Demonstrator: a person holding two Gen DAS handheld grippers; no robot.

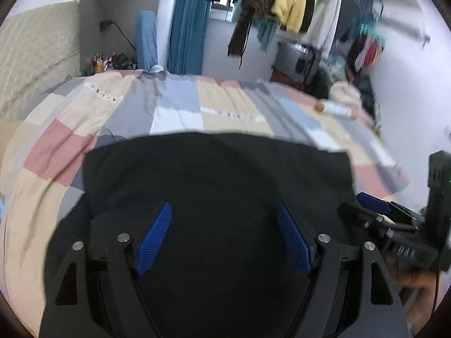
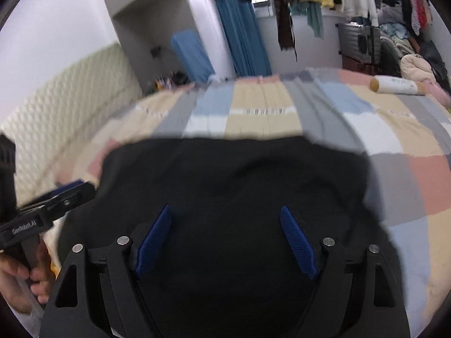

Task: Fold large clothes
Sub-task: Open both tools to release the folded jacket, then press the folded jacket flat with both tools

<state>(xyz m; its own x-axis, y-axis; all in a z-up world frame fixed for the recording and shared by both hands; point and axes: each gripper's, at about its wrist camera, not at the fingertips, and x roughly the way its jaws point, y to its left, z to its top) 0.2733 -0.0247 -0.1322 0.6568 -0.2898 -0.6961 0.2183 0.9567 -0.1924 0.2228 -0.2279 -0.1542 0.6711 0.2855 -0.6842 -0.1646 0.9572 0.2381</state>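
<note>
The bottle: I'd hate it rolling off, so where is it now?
The bottle lies on its side near the far right edge of the bed, beyond the black garment, seen upper right in both wrist views.

One black garment (image 1: 214, 174) lies on one bed (image 1: 174, 104) covered by one patchwork quilt (image 2: 265, 104) in pink, beige, grey and blue blocks. Two hand-held grippers are in view: the left hand-held gripper (image 1: 224, 236) and the right hand-held gripper (image 2: 225, 239), each with two blue pads (image 1: 155, 239), four pads in all. One cylindrical white bottle (image 2: 397, 85) with a tan cap lies on the quilt. One blue curtain (image 2: 242, 36) hangs at the back, and one blue upright cushion (image 1: 146, 42) stands beside it. One padded headboard (image 1: 36, 53). One yellow top (image 1: 293, 2) hangs among the clothes on the rail; the rest overlap too much to count. One hand (image 2: 17, 276) is visible.
</note>
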